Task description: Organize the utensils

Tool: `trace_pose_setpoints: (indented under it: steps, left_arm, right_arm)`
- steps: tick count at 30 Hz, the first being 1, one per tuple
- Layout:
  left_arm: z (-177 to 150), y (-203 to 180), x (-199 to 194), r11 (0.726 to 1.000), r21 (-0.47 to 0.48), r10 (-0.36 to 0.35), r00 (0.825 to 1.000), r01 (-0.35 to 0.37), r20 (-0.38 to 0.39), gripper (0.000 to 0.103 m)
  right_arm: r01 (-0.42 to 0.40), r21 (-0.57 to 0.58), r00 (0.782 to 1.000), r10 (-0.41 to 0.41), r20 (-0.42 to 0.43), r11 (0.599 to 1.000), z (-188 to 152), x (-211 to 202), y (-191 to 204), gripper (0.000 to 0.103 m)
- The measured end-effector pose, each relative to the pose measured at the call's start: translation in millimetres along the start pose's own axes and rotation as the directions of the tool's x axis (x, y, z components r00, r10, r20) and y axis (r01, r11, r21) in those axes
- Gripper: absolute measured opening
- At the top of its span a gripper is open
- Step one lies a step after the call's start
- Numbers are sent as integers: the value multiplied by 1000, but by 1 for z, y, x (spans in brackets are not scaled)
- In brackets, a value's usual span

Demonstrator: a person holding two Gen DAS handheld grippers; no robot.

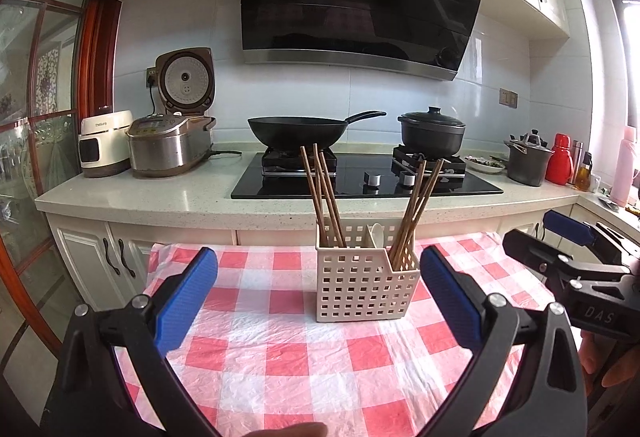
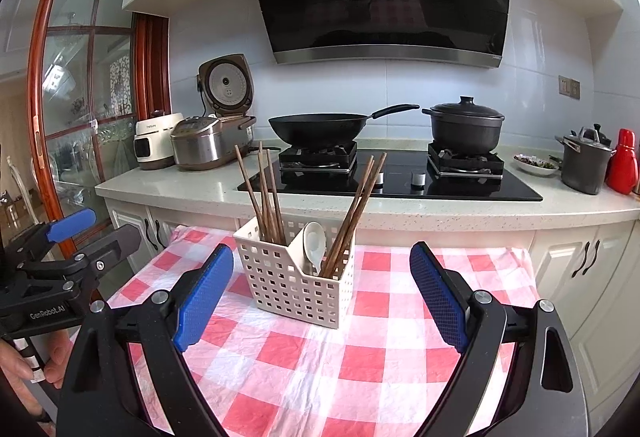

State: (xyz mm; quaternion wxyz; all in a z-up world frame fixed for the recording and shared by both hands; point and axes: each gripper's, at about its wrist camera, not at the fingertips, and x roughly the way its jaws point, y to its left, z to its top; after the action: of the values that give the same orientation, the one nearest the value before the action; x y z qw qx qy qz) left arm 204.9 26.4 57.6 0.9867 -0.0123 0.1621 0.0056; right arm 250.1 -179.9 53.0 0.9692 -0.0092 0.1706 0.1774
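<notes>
A cream perforated utensil holder point(image 1: 360, 285) point(image 2: 296, 289) stands upright on the red-and-white checked tablecloth point(image 1: 260, 357) point(image 2: 340, 377). Brown chopsticks lean in its left compartment point(image 1: 324, 193) point(image 2: 262, 193) and in its right one point(image 1: 420, 205) point(image 2: 356, 205). A white spoon point(image 1: 377, 233) point(image 2: 314, 243) sits in the middle slot. My left gripper point(image 1: 319, 261) is open, just short of the holder, with nothing between its blue pads. My right gripper point(image 2: 322, 257) is open and empty too, facing the holder from the right. Each gripper shows at the edge of the other's view point(image 1: 548, 237) point(image 2: 96, 233).
Behind the table runs a pale counter point(image 1: 160, 197) with white cabinets below. On it are a black hob point(image 1: 360, 185), a wok point(image 1: 296, 131), a lidded black pot point(image 1: 432, 135), two rice cookers point(image 1: 168, 145), a grey pot point(image 1: 526, 161) and a red flask point(image 1: 560, 159). A person's hand point(image 2: 24, 365) holds the left gripper.
</notes>
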Motion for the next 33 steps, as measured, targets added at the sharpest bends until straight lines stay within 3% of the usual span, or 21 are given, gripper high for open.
trace_pose_setpoints:
  steps: [33]
  left_arm:
    - [0, -1, -3, 1000, -9, -2, 1000, 2, 2, 98]
  right_arm:
    - [2, 2, 1000, -2, 14, 1000, 0, -6, 0, 85]
